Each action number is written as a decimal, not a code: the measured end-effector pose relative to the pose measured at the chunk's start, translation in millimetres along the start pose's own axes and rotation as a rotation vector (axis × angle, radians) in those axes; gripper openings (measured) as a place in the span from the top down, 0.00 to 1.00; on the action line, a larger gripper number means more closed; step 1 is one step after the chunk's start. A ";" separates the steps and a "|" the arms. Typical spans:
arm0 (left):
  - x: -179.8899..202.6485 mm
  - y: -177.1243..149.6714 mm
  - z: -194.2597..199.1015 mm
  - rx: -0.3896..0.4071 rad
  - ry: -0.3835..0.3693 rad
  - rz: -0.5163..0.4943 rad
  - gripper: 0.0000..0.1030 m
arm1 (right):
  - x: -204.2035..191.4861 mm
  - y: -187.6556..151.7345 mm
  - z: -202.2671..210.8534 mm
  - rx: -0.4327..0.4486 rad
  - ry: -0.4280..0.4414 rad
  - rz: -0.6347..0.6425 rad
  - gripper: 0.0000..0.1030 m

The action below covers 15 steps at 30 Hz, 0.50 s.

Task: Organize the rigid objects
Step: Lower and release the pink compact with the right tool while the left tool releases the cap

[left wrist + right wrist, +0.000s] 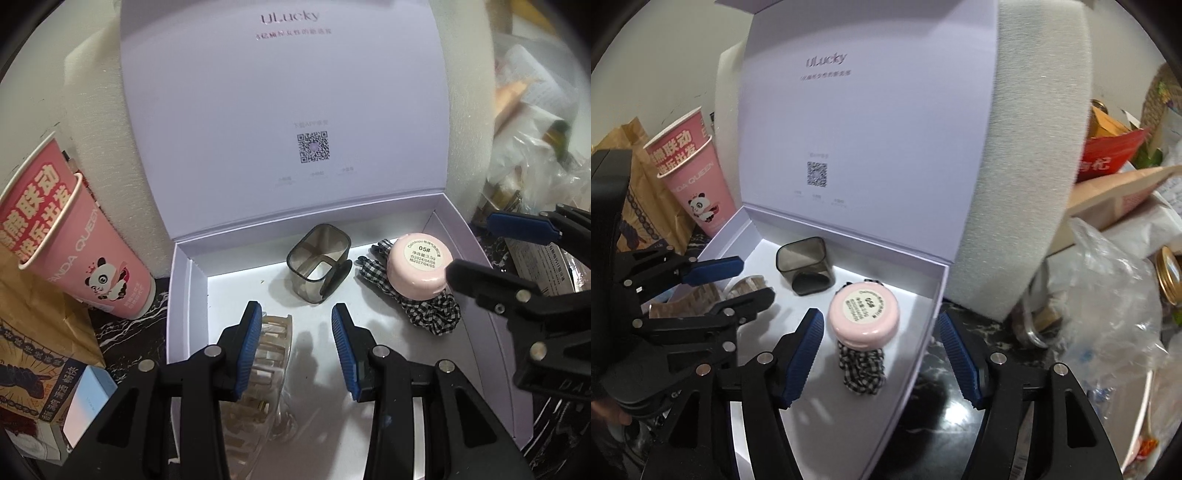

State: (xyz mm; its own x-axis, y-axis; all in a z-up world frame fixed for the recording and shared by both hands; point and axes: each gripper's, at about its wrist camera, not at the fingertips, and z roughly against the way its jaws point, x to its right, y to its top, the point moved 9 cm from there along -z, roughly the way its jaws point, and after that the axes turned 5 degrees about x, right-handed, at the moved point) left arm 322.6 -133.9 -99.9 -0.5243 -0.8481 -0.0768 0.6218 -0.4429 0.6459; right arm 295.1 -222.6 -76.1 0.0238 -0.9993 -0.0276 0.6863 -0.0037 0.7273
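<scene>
Your right gripper (881,360) has its jaws apart and nothing pinched; the pink compact (863,314) sits free just ahead at 12 o'clock, lying on the checked scrunchie (862,373) by the box (925,332) right wall. Looks like a finished drop: back straight off, don't clip the wall or nudge the compact. Your left gripper (295,354) is narrow but empty, jaws not touching anything between them; the pearly hair claw (271,350) lies beside its left finger at 9 o'clock. Farther in at 12, the smoky grey case (317,269) stands clear. Pink cups (92,258) stay outside, 10 o'clock.
</scene>
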 end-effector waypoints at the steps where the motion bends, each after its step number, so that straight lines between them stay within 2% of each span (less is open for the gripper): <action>1: -0.4 0.2 2.8 -0.001 -0.001 0.005 0.60 | 2.3 0.4 3.6 0.003 -0.003 -0.002 0.36; 2: -1.1 0.6 5.5 -0.001 -0.005 0.012 0.48 | 3.9 0.5 6.9 0.006 -0.004 -0.003 0.36; 3: -4.0 0.7 9.8 0.005 -0.008 0.019 0.24 | 4.7 0.7 10.3 0.010 -0.004 -0.003 0.36; 5: -11.0 1.7 19.6 0.028 0.001 0.026 0.02 | 6.2 1.6 20.0 0.024 -0.007 0.001 0.36; 15: -24.2 7.0 73.9 0.100 0.018 0.054 0.02 | 6.6 13.6 71.4 0.110 -0.031 0.000 0.35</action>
State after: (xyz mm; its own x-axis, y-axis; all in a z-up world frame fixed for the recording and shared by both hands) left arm 296.7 -95.0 -37.4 -0.4805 -0.8754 -0.0532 0.5874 -0.3663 0.7216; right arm 252.7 -231.8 -17.5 0.0008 -1.0000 -0.0076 0.6022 -0.0056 0.7983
